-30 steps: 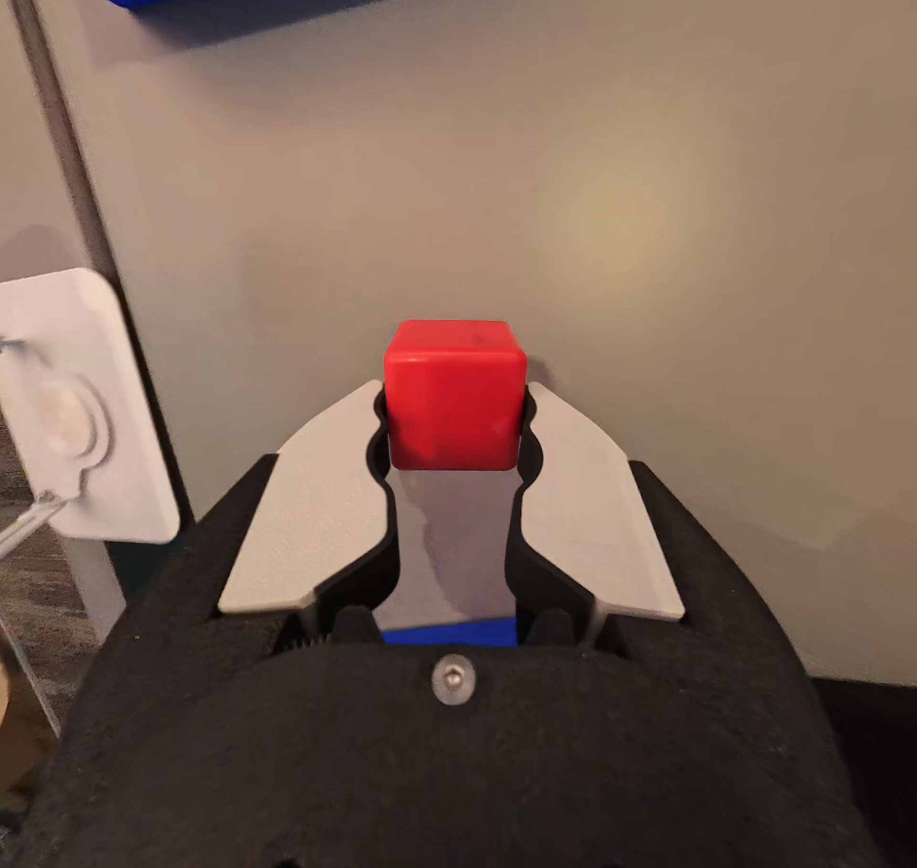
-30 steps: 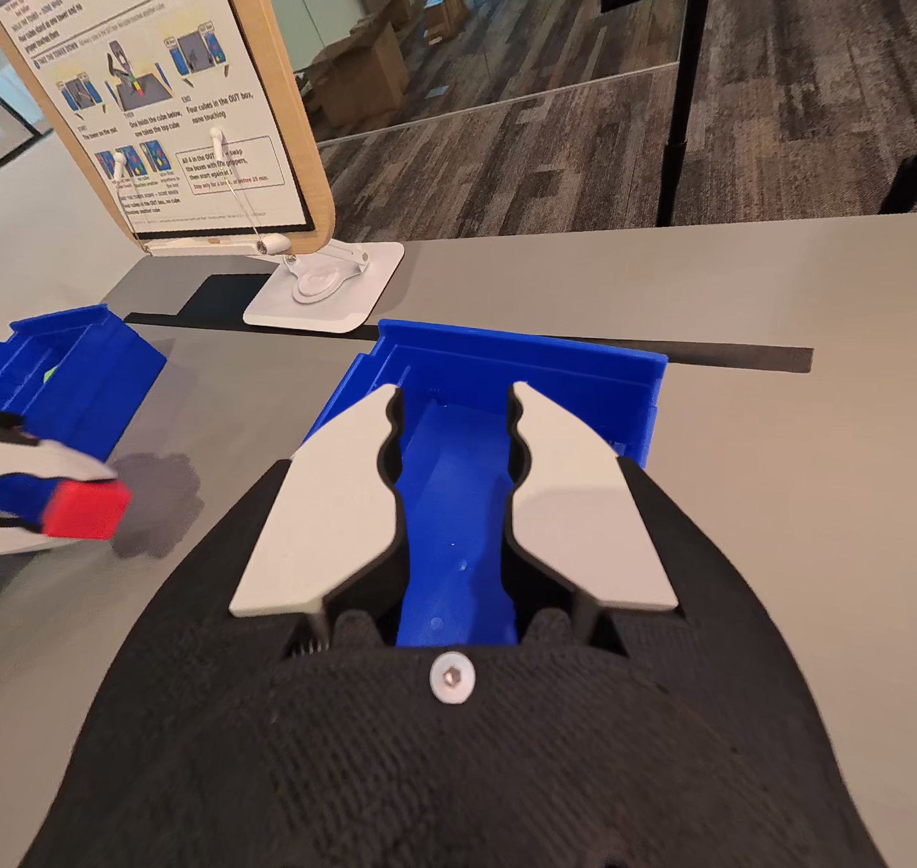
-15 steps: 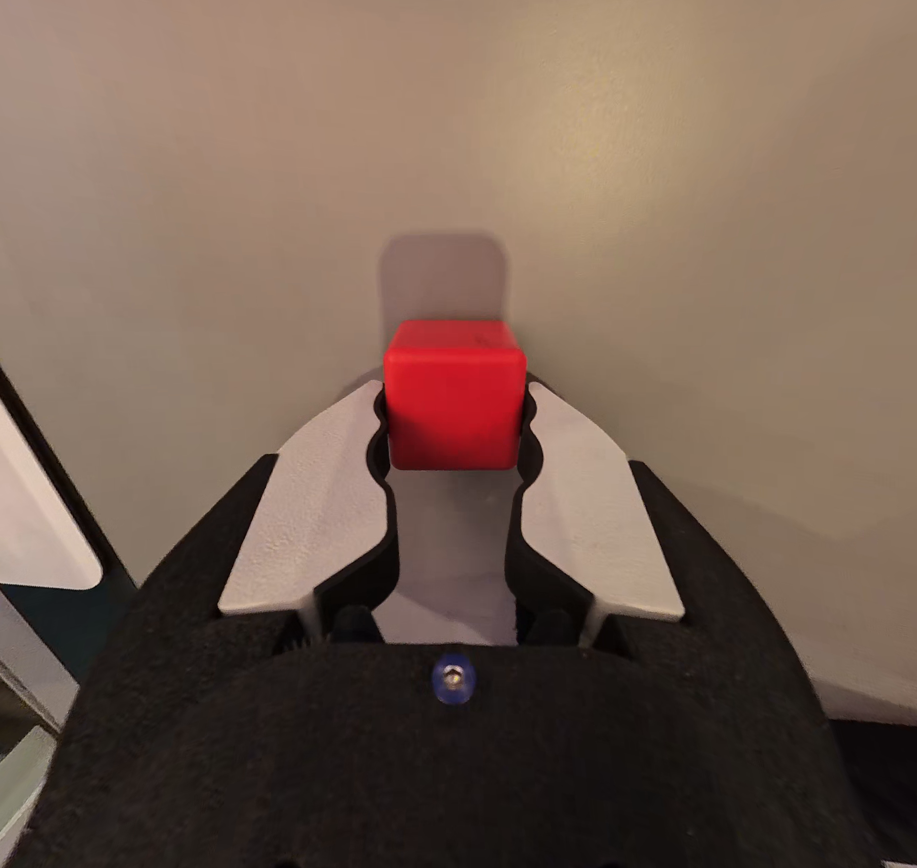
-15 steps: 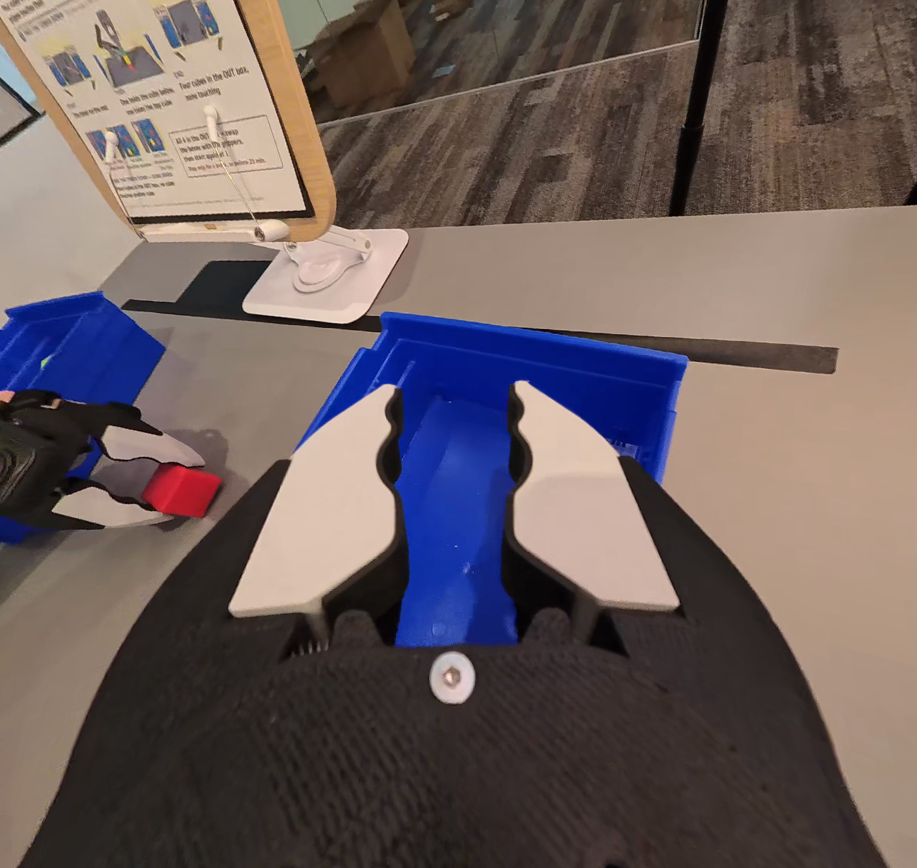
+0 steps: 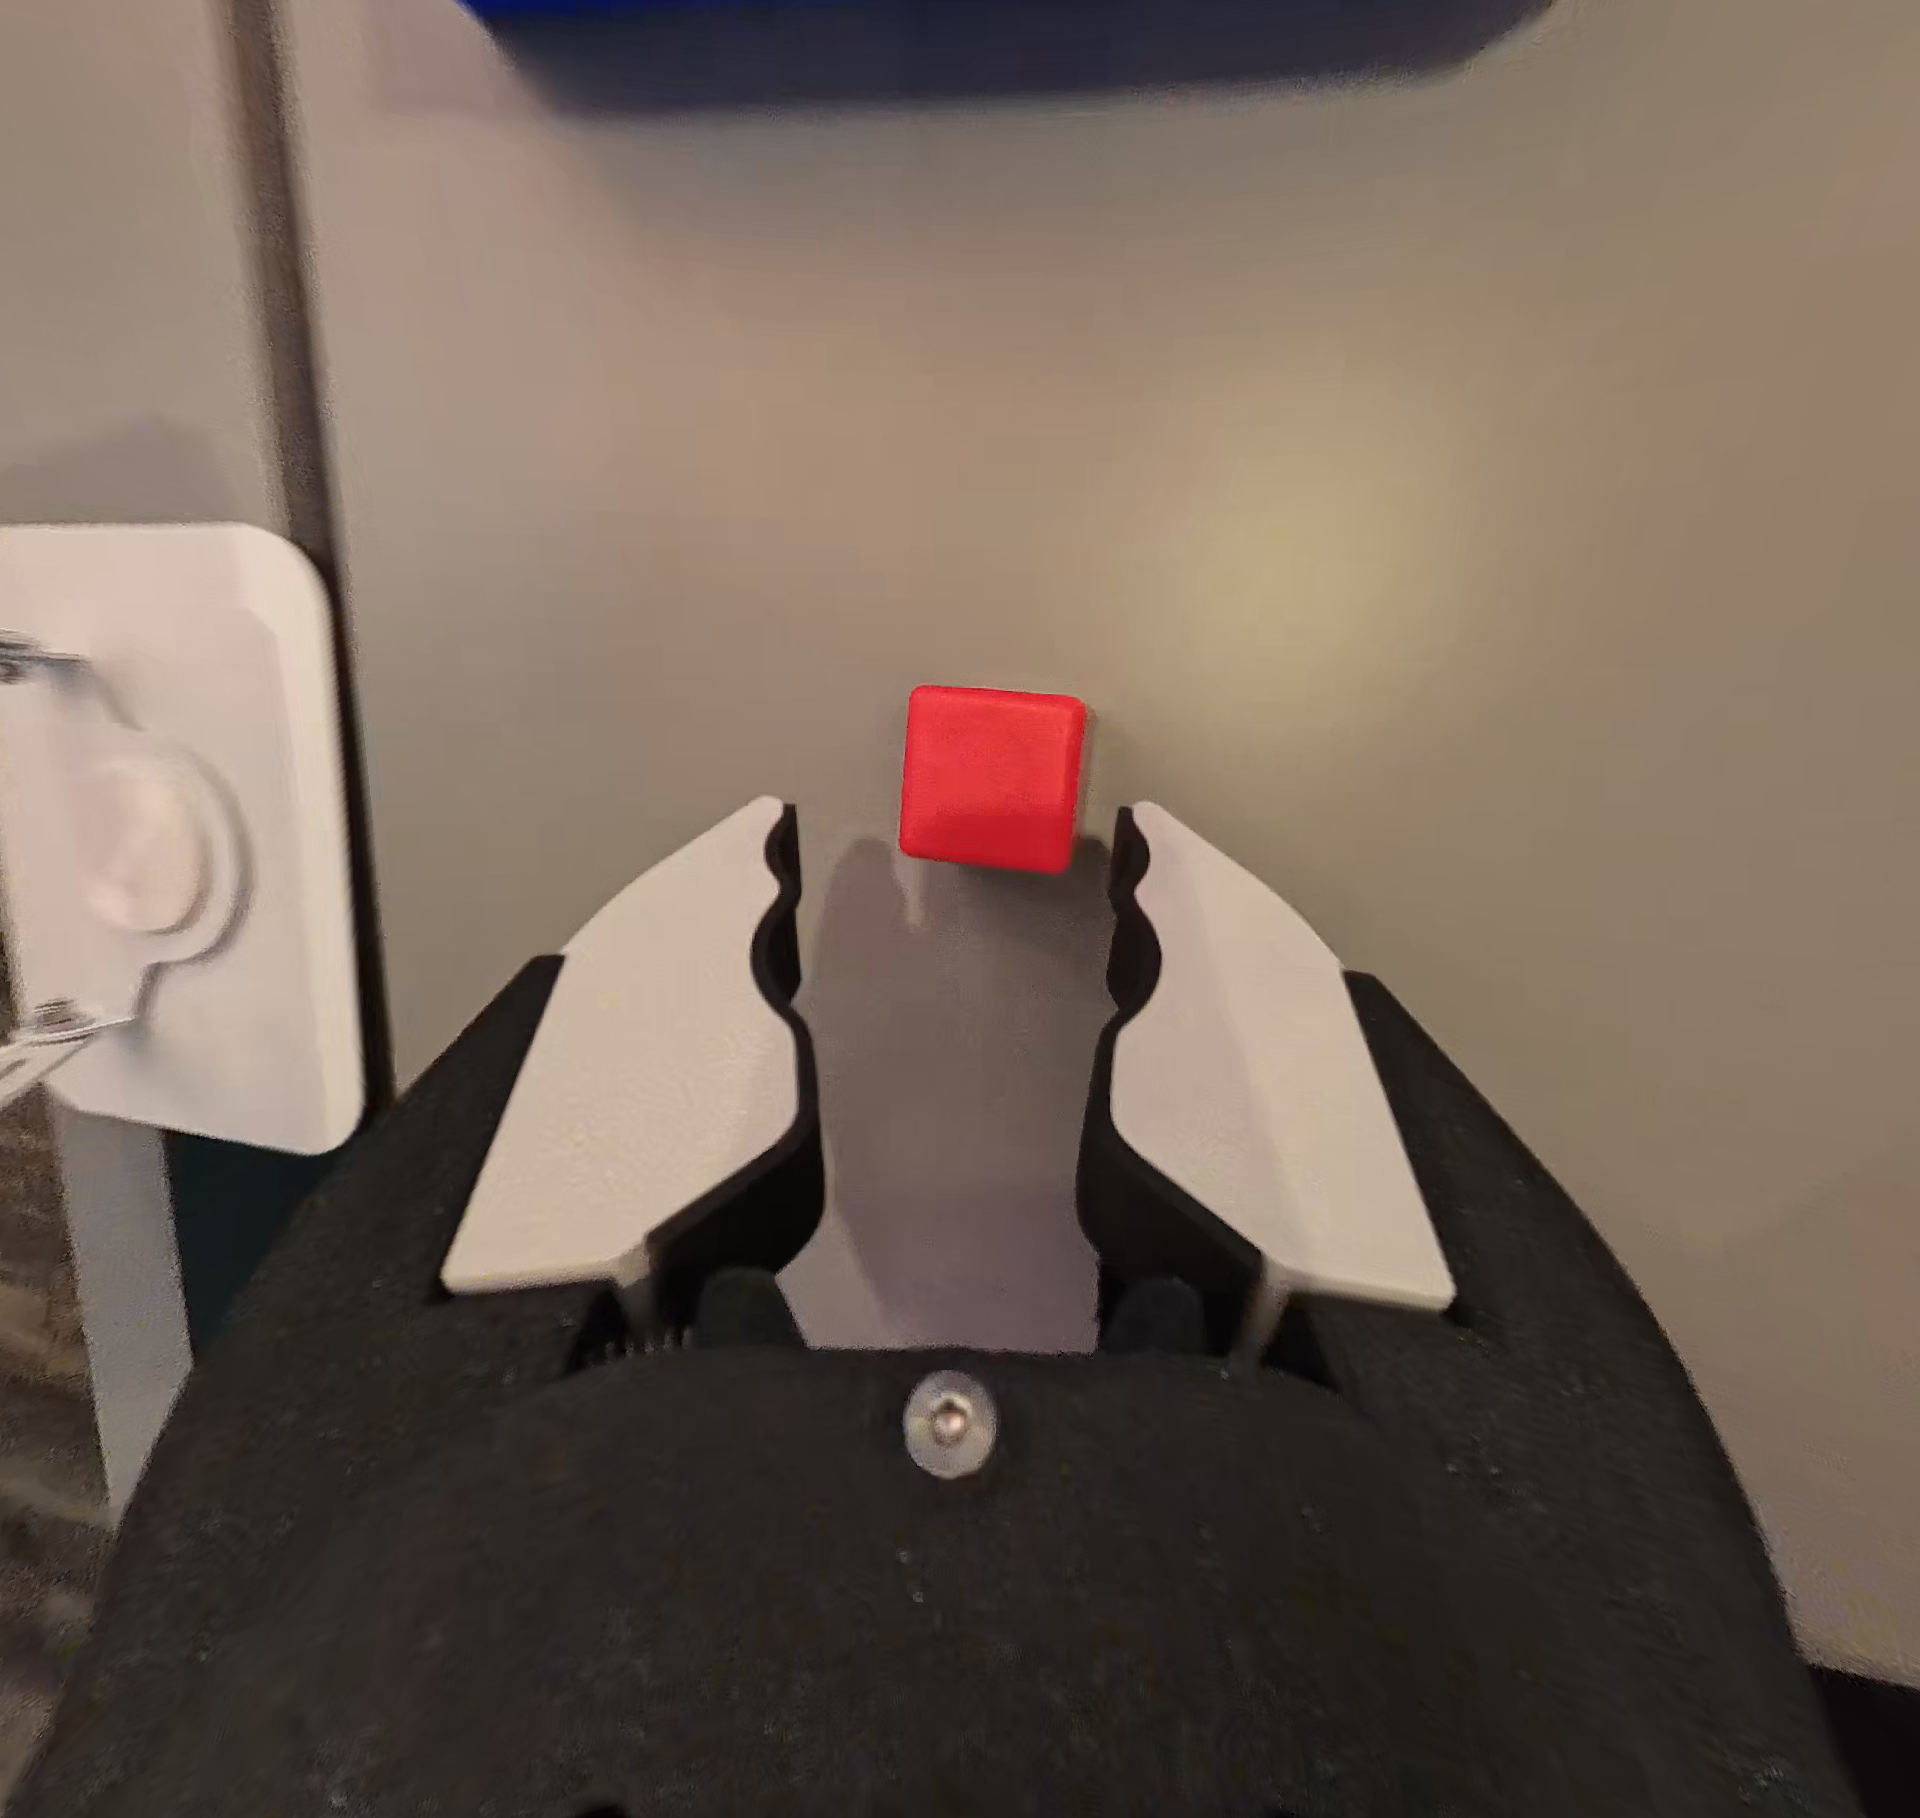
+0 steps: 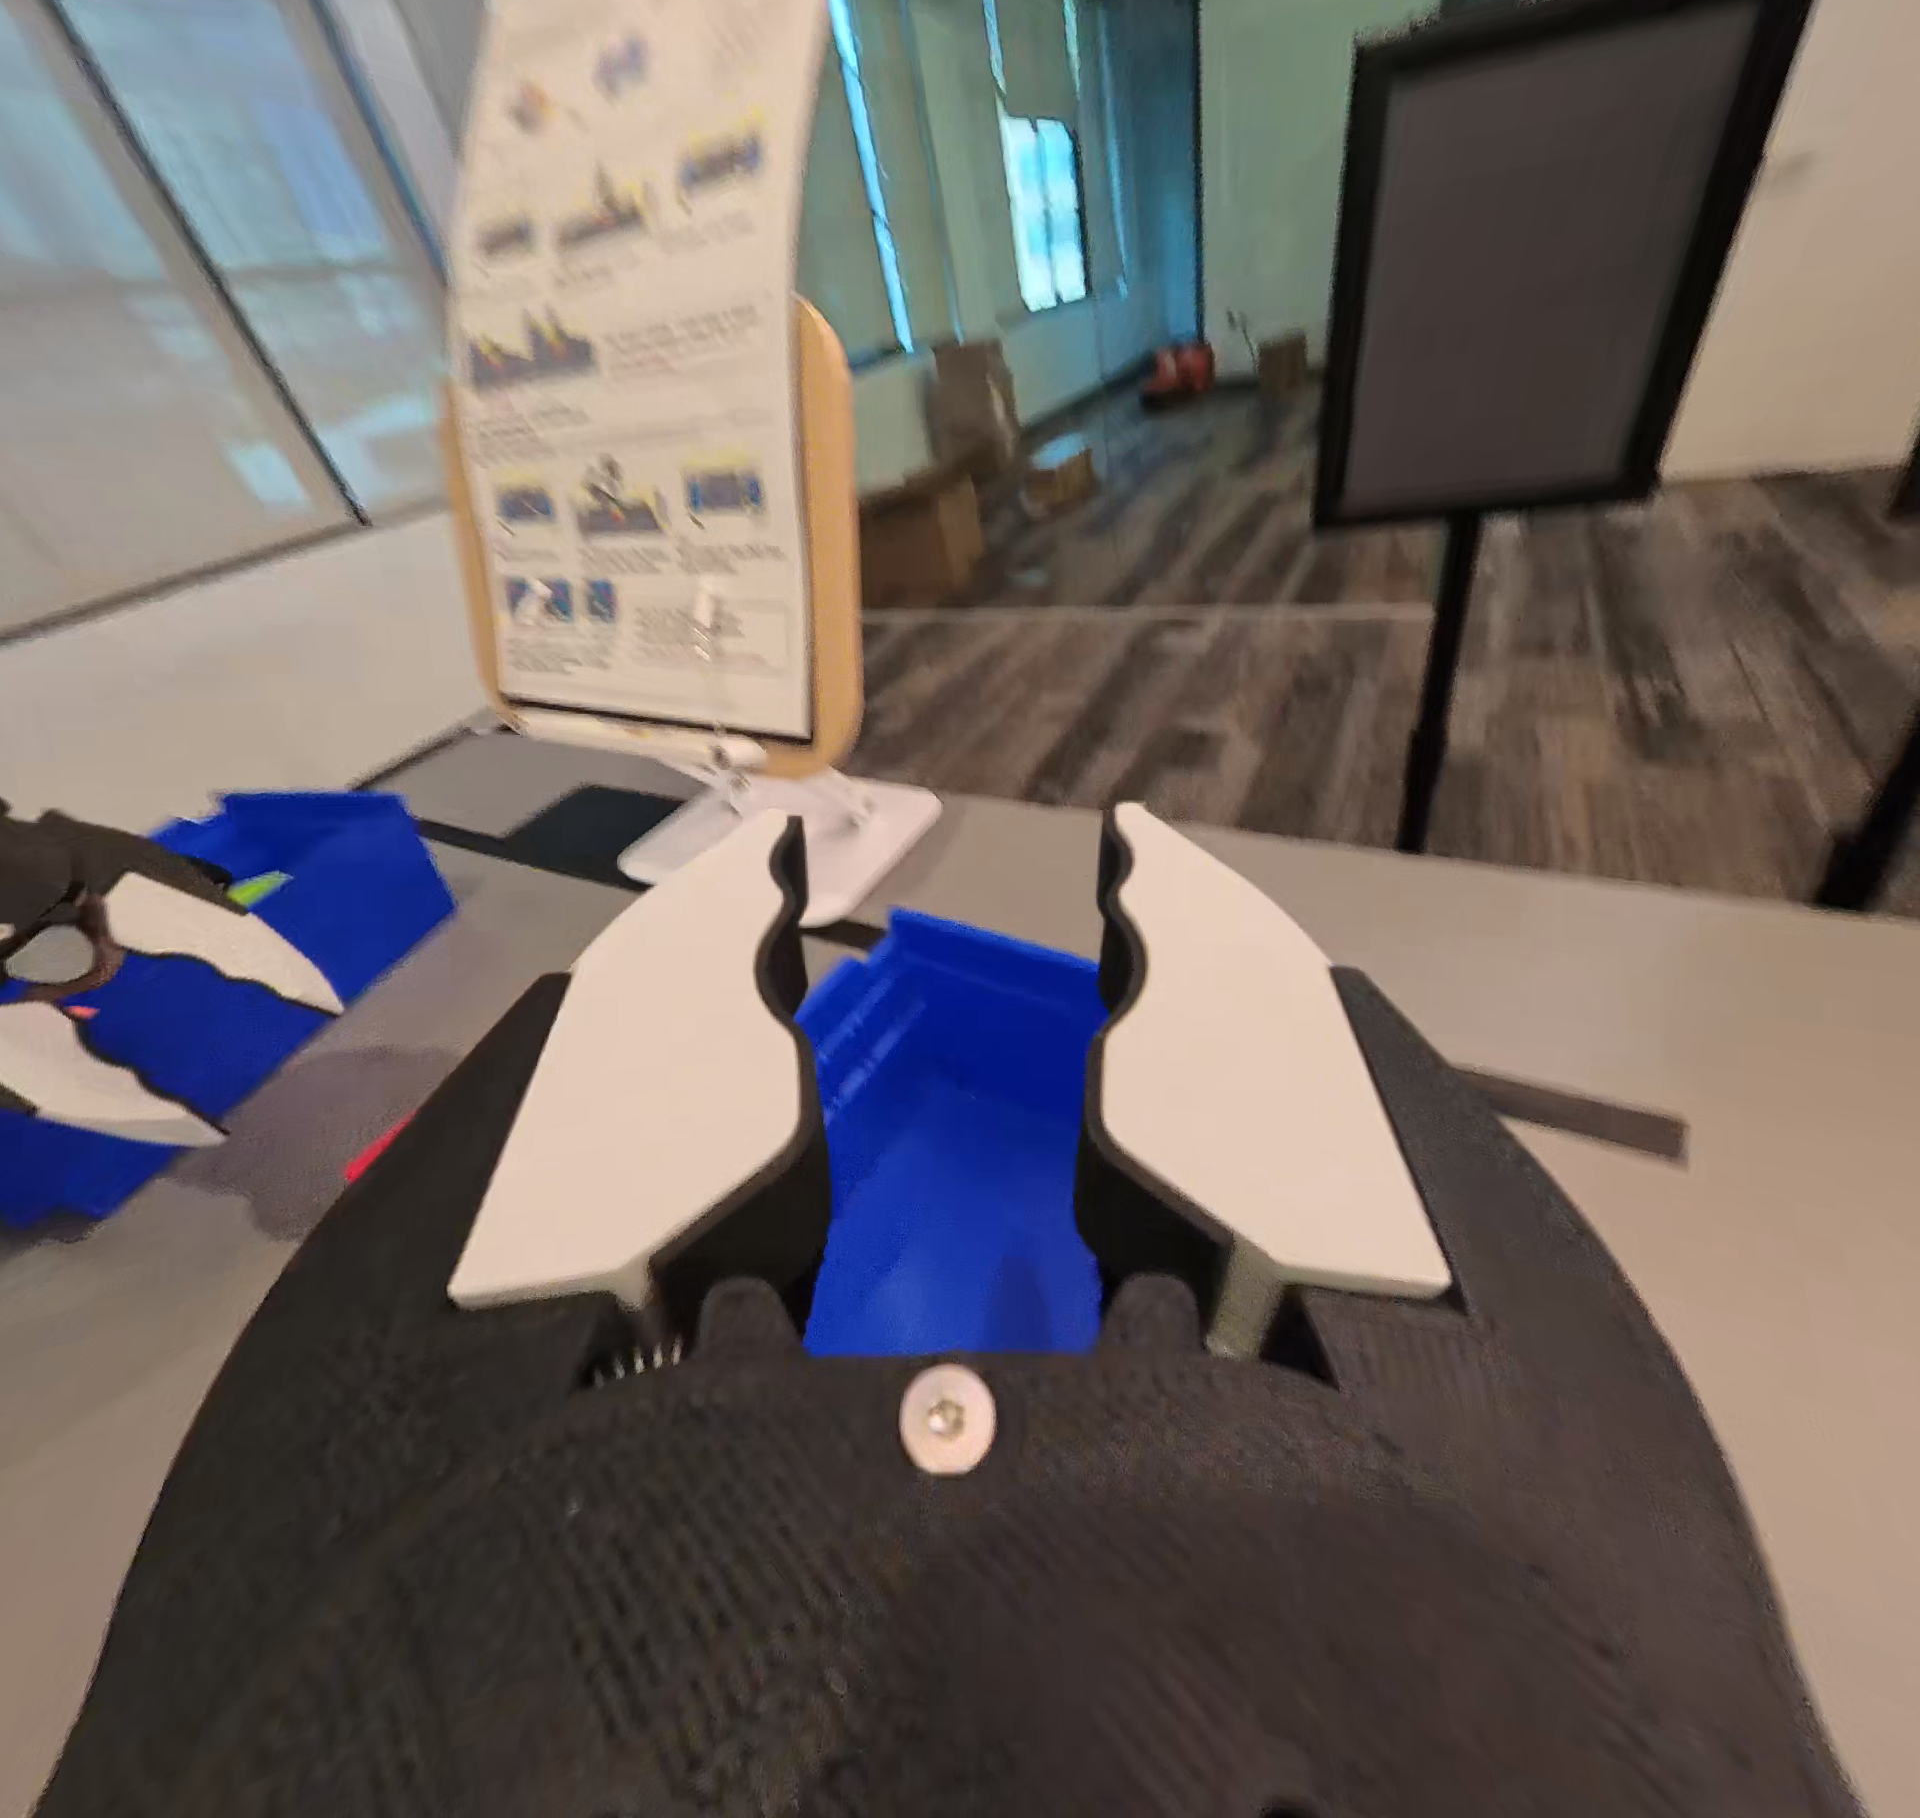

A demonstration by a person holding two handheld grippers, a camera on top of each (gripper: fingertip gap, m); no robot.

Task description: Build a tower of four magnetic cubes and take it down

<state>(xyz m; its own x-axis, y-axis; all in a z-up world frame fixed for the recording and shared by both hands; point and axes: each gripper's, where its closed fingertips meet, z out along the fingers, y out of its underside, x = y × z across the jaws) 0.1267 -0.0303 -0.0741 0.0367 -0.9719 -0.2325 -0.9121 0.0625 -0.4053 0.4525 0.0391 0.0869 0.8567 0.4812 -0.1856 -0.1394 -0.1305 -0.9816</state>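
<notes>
A red cube (image 5: 992, 779) sits on the grey table (image 5: 1351, 521), free of my left gripper (image 5: 956, 823). That gripper is open and empty, its fingertips just short of the cube on either side. My right gripper (image 6: 951, 828) is open and empty, held above a blue bin (image 6: 956, 1093). In the right wrist view the left gripper (image 6: 156, 1020) shows at the far left. Only a red sliver of the cube (image 6: 379, 1150) shows there, past the right gripper's black body.
A second blue bin (image 6: 312, 885) stands at the left with a bit of green in it. The white base (image 5: 156, 833) of an instruction-sheet stand (image 6: 644, 418) sits behind a black tape strip (image 5: 301, 418). The table's far edge and a black floor sign (image 6: 1507, 262) lie beyond. There is about 35 centimeters between the tips of the two grippers. My left gripper's tips are some 4 centimeters from the red cube (image 5: 992, 779).
My left gripper has opened, let go of the red cube on the table and drawn back from it. My right gripper has tilted up, still open.
</notes>
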